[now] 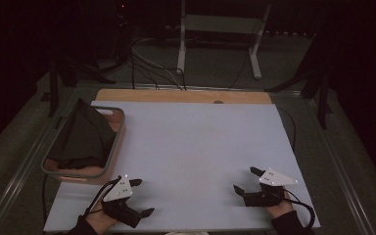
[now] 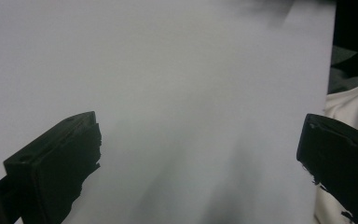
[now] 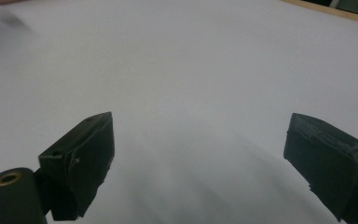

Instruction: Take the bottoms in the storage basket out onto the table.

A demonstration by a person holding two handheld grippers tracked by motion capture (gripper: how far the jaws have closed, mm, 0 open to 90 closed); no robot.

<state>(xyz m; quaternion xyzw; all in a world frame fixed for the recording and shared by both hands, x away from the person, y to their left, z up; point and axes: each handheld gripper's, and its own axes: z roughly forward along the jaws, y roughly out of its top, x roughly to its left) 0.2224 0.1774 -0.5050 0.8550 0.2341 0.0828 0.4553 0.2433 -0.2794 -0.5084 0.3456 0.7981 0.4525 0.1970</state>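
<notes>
My left gripper point(image 1: 142, 197) rests near the front left of the white table top point(image 1: 191, 147), open with nothing between its jaws. My right gripper point(image 1: 247, 180) rests near the front right, also open and empty. In the left gripper view the two black jaws stand wide apart over bare white surface point(image 2: 191, 93). The right gripper view has the same look, with its jaws spread over the white surface point(image 3: 200, 79). A pink basket point(image 1: 105, 161) with a grey rim sits at the table's left edge and holds dark folded cloth point(image 1: 83, 134).
A wooden strip point(image 1: 176, 95) runs along the table's far edge. Beyond it stand a white desk frame point(image 1: 218, 34) and cables point(image 1: 152, 68) on the floor. A dark stand point(image 1: 54, 83) is at the far left, another point(image 1: 323, 88) at the far right.
</notes>
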